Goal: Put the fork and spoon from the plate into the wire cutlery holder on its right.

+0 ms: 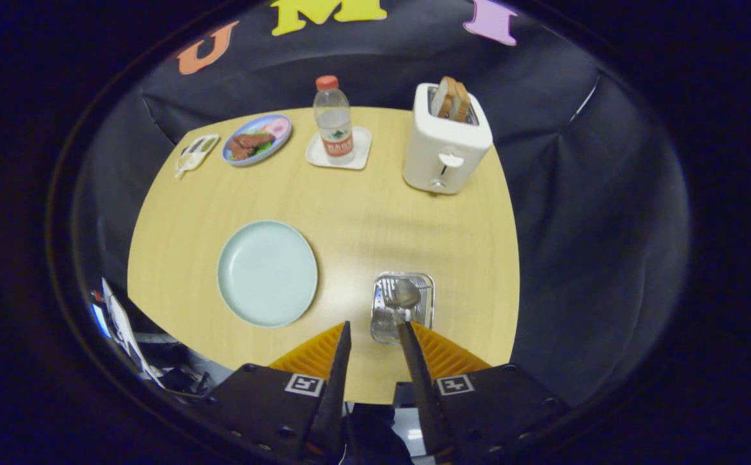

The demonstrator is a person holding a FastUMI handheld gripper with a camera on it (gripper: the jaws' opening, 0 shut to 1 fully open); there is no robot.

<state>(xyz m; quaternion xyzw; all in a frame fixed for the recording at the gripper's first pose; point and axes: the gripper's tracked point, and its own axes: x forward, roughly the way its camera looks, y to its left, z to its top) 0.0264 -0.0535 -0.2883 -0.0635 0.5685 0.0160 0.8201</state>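
Note:
A pale blue plate [267,272] lies bare on the wooden table, ahead and left of my fingers. To its right stands the wire cutlery holder [403,309], seen from above, with a spoon [407,293] standing in it, bowl up, and fork tines beside it. My gripper [375,326] hovers high above the table's near edge, open, nothing between its fingers. The right fingertip sits just in front of the holder.
At the table's far side stand a white toaster [446,145] with bread slices, a water bottle [334,119] on a white coaster, a plate of food [257,139] and a small packet [196,154]. Black cloth walls surround the table.

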